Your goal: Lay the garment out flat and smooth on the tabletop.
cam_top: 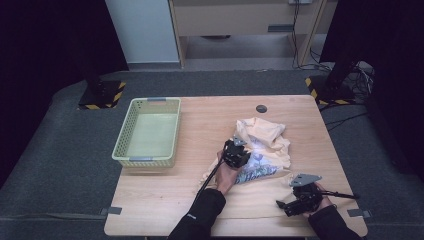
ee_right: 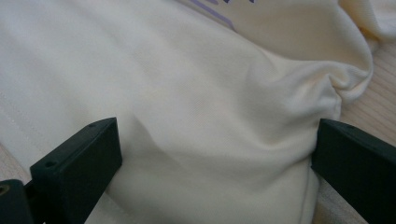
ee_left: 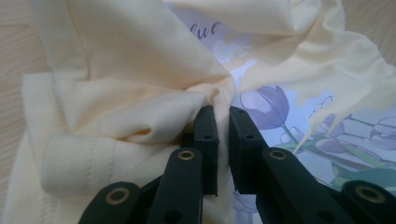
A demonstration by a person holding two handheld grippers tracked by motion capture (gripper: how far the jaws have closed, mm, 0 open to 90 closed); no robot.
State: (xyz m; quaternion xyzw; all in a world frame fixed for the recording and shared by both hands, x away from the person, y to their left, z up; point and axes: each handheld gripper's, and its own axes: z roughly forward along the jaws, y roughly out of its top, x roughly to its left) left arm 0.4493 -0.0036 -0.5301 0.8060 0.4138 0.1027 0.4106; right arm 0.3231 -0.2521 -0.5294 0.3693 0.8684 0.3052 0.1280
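One wooden table on grey carpet, dark surroundings.

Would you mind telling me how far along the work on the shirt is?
Early on. Done: nothing visibly; the shirt lies crumpled on the table and the basket holds nothing. In hand: the left gripper has its jaws nearly shut at a fold of the cloth; the right gripper is open over the hem. Left: presumably straightening or folding, perhaps into the basket.
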